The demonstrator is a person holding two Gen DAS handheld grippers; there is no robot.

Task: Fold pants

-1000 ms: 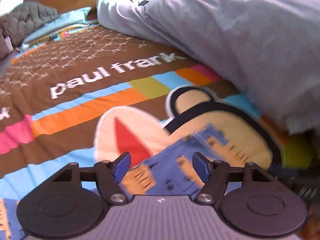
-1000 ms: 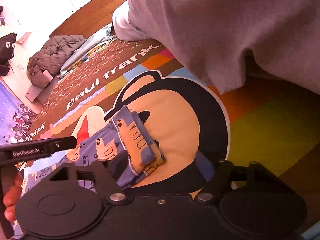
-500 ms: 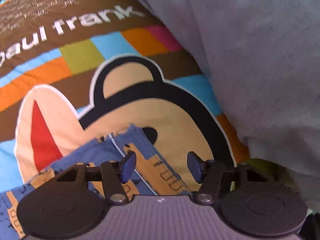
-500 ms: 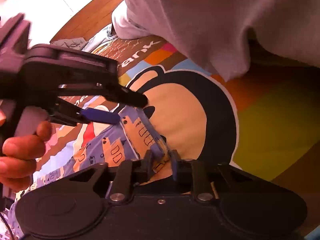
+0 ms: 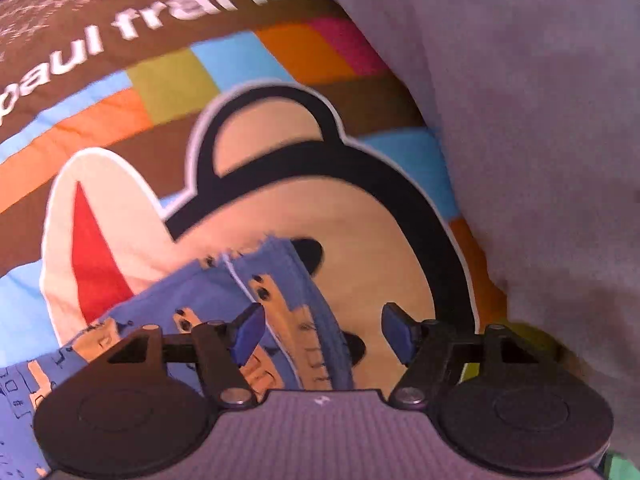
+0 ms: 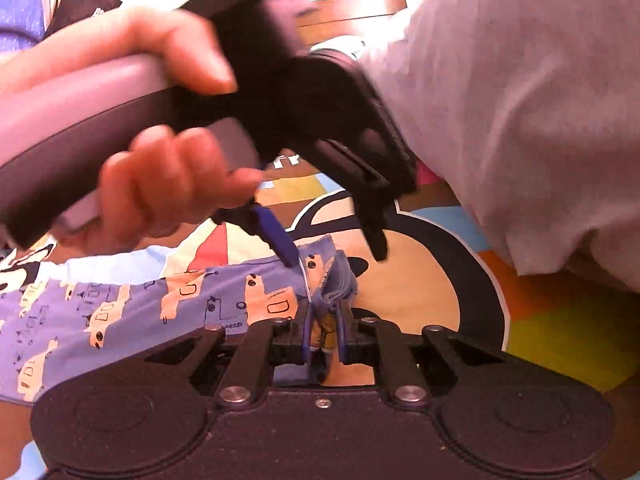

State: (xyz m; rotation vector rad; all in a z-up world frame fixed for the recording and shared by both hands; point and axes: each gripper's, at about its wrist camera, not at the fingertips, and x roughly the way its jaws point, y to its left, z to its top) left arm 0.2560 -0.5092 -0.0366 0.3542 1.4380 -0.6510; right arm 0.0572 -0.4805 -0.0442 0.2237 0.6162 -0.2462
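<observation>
Landmark: the cartoon monkey face [image 5: 360, 240] printed on the bedspread [image 5: 168, 80]; every place below was reckoned from it.
Pants: the blue pants [image 6: 160, 304] with the tan car print lay flat on the bedspread, one end bunched over the lower left part of the monkey face, the rest running off to the left of it.
Right gripper: your right gripper [image 6: 323, 334] sat at the bottom edge of the monkey face, its fingers closing on the bunched hem of the pants, the fabric pinched between them.
Left gripper: your left gripper [image 5: 322, 334] pointed steeply down over the same end of the pants, just left of the face's middle; its fingers were opening, the folded band of the pants lay under the gap, and neither finger pressed on it.
Left hand: your hand [image 6: 160, 184] held the left gripper's handle above the pants, up and left of the face.
Grey duvet: a grey duvet [image 5: 520, 120] was heaped right of the face, well clear of the pants.
Step in hand: you seemed to be taking hold of one end of the pants with both grippers, ahead of a fold; only the right had its grip.
Next move: you would likely have needed to lower the left fingers around the band beside the right gripper's hold, and close them before lifting.
</observation>
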